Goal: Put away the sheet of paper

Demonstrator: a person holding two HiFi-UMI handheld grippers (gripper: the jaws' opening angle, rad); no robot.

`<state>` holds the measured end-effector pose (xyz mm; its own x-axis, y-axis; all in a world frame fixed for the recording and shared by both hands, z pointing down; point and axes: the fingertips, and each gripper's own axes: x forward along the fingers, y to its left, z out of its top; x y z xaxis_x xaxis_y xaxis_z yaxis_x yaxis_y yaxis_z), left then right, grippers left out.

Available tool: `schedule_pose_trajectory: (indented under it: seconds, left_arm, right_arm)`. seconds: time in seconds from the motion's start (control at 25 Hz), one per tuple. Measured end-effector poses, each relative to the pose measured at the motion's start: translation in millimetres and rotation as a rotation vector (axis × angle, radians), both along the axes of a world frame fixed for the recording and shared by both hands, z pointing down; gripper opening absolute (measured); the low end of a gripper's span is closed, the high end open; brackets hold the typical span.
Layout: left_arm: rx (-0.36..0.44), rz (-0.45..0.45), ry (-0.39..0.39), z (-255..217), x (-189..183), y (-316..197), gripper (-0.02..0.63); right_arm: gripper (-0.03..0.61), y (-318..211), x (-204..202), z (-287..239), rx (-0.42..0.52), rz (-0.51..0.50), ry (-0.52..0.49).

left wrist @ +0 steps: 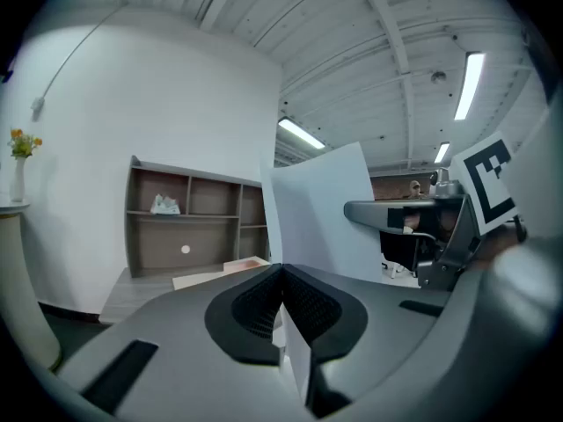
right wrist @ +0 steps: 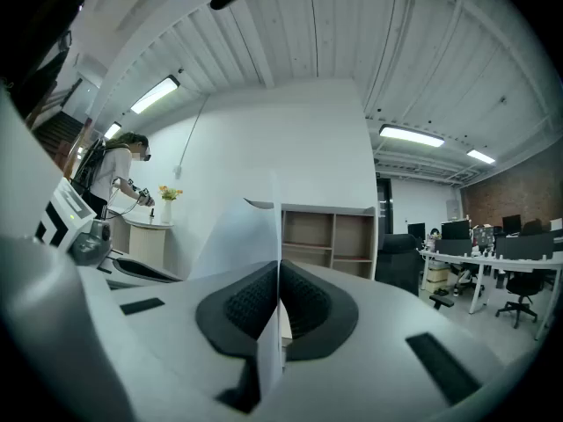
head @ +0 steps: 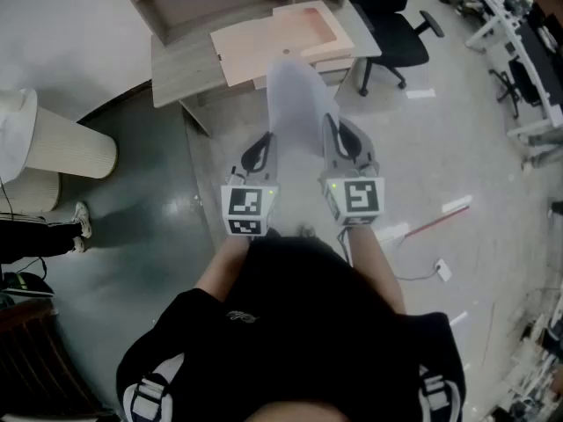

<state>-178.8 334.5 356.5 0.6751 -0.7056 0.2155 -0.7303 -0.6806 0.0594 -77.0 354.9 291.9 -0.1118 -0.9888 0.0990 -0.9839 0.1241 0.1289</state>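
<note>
I hold the sheet of paper up in the air, my left gripper and right gripper each pinching a side edge, its long axis pointing away from me toward the counter.

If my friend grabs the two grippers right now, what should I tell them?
Left gripper: shut on the left edge of the white sheet of paper.
Right gripper: shut on its right edge.
Paper: held in the air between them, before the grey desk with the pinkish flat tray.
Done: paper is lifted. Left: put it away.
</note>
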Motion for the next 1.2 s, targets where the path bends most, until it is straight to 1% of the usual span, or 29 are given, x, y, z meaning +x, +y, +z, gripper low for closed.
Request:
schedule_pose_trajectory:
  seconds: [0.28, 0.44, 0.6, 0.76, 0.92, 1.08, 1.2]
  left_arm:
    - [-0.023, 0.016, -0.013, 11, -23, 1, 0.044]
    - [-0.025, 0.033, -0.015, 13, -38, -4, 0.044]
    - [-0.039, 0.049, -0.006, 18, -53, -3, 0.044]
    - [-0.075, 0.054, 0.006, 29, -65, -2, 0.045]
    - [-0.107, 0.062, 0.008, 40, -72, 6, 0.046]
    - [-0.122, 0.065, 0.006, 47, -74, 3, 0.044]
    - [-0.127, 0.056, 0.003, 52, -80, 0, 0.044]
  right_arm:
    - [0.018, 0, -19, 4, 0.017, 0.028, -0.042]
    - [0.018, -3, -32, 10, 0.009, 0.047, -0.030]
    - [0.017, -1, -51, 10, 0.024, 0.045, -0.021]
    - [0.017, 7, -66, 16, -0.027, 0.051, -0.016]
    - [0.018, 11, -70, 30, -0.068, 0.059, -0.005]
    - [0.018, 4, -68, 33, -0.049, 0.062, -0.004]
    - [0.018, -2, -71, 39, -0.056, 0.048, -0.012]
